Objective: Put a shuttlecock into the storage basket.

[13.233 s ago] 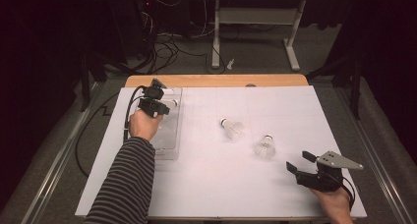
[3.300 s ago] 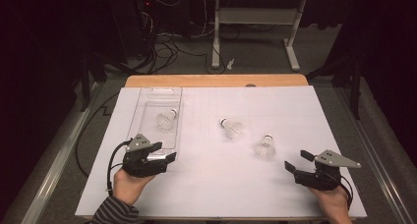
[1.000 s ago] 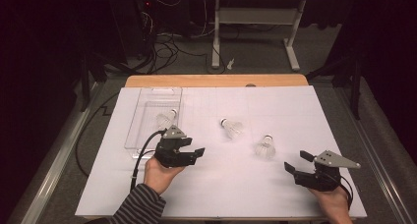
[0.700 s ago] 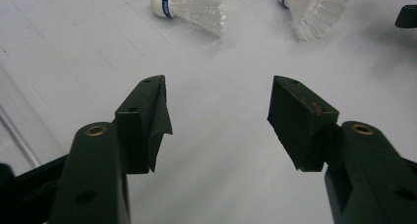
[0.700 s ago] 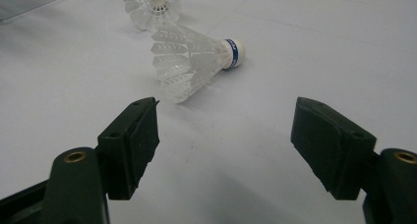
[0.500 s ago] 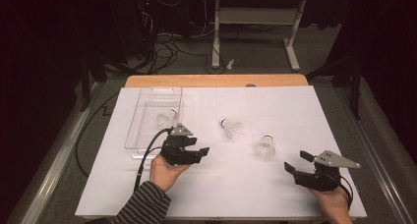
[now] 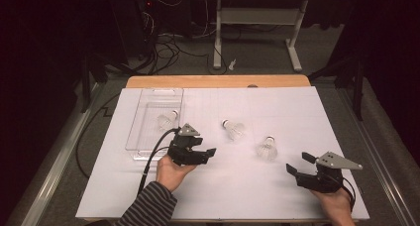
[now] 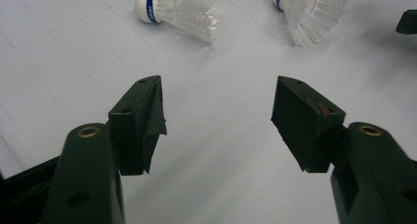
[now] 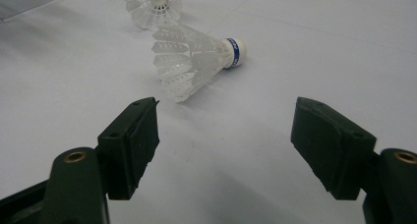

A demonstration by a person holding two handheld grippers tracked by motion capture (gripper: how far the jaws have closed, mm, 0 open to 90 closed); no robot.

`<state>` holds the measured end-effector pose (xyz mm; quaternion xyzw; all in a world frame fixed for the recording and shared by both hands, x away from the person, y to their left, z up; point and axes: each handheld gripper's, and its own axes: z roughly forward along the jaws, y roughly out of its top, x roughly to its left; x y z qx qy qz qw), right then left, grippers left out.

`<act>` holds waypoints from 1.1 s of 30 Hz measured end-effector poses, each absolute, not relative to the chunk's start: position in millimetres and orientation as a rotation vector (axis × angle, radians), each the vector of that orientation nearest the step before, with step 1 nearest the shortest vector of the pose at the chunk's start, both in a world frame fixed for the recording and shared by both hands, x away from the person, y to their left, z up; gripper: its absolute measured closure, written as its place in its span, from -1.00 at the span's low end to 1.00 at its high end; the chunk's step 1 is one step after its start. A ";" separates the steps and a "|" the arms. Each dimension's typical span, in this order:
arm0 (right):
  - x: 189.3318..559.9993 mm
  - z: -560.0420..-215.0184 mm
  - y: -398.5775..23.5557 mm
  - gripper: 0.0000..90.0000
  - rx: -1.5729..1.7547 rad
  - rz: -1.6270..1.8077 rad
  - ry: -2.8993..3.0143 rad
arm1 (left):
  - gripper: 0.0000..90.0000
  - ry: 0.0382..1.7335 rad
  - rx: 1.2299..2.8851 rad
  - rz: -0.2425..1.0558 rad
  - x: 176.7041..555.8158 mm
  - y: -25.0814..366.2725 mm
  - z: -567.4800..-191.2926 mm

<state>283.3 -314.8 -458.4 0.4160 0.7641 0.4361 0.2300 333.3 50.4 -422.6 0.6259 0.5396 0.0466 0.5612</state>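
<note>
Three white shuttlecocks are on the white sheet. One shuttlecock (image 7: pixel 167 119) lies inside the clear tray (image 7: pixel 148 149). A middle shuttlecock (image 7: pixel 233 129) (image 8: pixel 182 8) and a right shuttlecock (image 7: pixel 267 147) (image 9: pixel 196 59) lie loose on the sheet. My left gripper (image 7: pixel 207 155) (image 8: pixel 219 86) is just right of the tray and points at the loose pair; its jaws have just been opening and nothing is between them. My right gripper (image 7: pixel 298 163) (image 9: pixel 226 103) rests open near the front right, a short way from the right shuttlecock.
The white sheet (image 7: pixel 247 196) covers a wooden table whose back edge (image 7: pixel 218 81) shows. Dark floor with cables and a desk frame (image 7: pixel 257 18) lie beyond. In the left gripper view the right gripper's dark jaws (image 8: pixel 401 13) appear at the top right.
My left gripper has moved right and a little away from me, off the tray's near corner and closer to the middle shuttlecock. The right gripper has stayed put.
</note>
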 end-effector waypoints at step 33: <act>283.4 -458.7 -314.6 -0.40 1.142 1.198 2.109 | -0.15 1.263 1.460 0.127 348.1 26.7 -424.9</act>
